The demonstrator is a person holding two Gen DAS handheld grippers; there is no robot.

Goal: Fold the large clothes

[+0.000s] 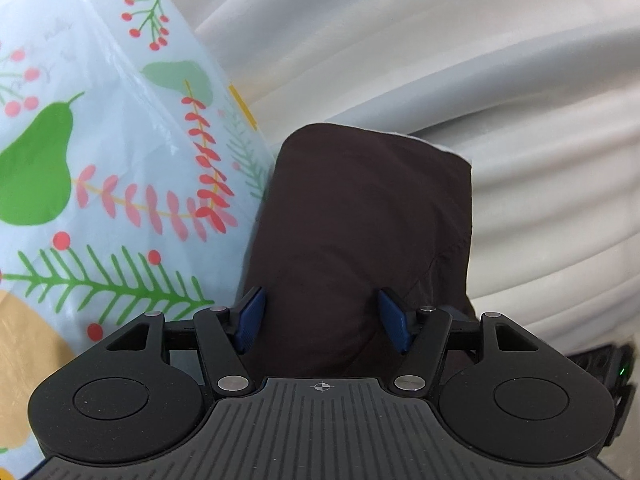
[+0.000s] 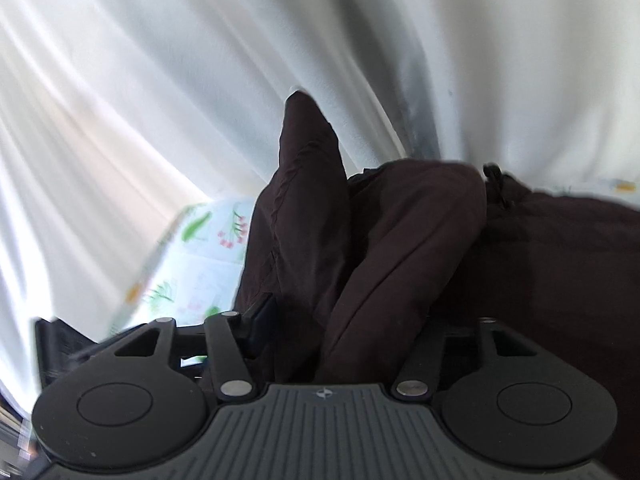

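Observation:
A dark brown garment [image 1: 360, 232] lies on a table with a pale blue cloth printed with pears and berries [image 1: 100, 160]. In the left wrist view my left gripper [image 1: 322, 318] is open, its blue pads [image 1: 250, 320] wide apart over the garment's near part, with fabric between them. In the right wrist view my right gripper [image 2: 332, 320] has a thick bunch of the same brown garment [image 2: 380, 248] between its fingers, lifted; one pad shows at the left [image 2: 264, 320], the other is hidden by cloth. A black drawstring end [image 2: 494, 180] shows at the right.
White pleated curtains [image 1: 440, 60] hang behind the table and fill the background of the right wrist view [image 2: 200, 80]. The printed tablecloth edge [image 2: 192, 264] shows to the left of the garment. A bare wooden patch [image 1: 24, 352] shows at the lower left.

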